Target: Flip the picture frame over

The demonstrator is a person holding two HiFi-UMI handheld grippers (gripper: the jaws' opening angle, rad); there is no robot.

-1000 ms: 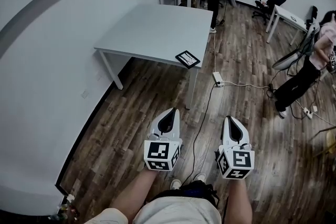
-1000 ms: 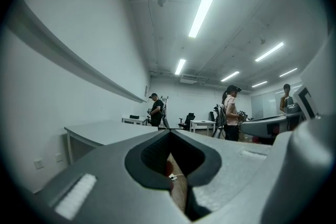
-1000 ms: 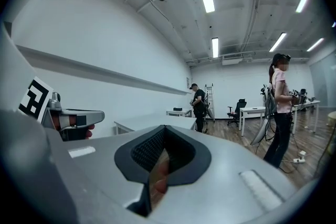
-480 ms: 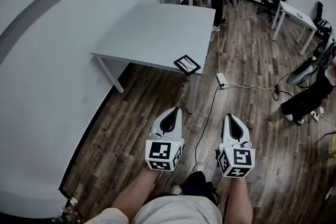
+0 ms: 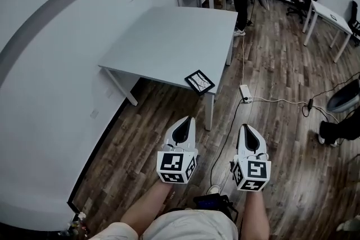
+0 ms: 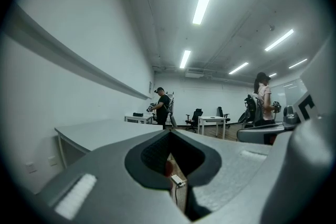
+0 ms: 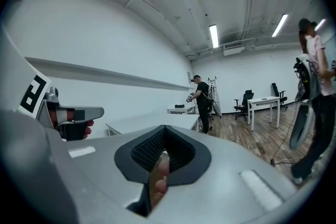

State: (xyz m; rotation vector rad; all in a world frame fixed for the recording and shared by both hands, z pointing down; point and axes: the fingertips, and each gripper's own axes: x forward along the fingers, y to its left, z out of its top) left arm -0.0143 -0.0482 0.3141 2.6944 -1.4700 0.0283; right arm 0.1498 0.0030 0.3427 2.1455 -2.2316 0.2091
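Frame lies flat at the near right corner of the tabletop, dark border up, close to the near edge. The 2 hand-held grippers hang over the wooden floor, well short of that edge and well apart from the frame. The left hand-held gripper has its jaws closed together on nothing. The right hand-held gripper is likewise closed and empty. The frame sits ahead and between them, nearer the left one's line.
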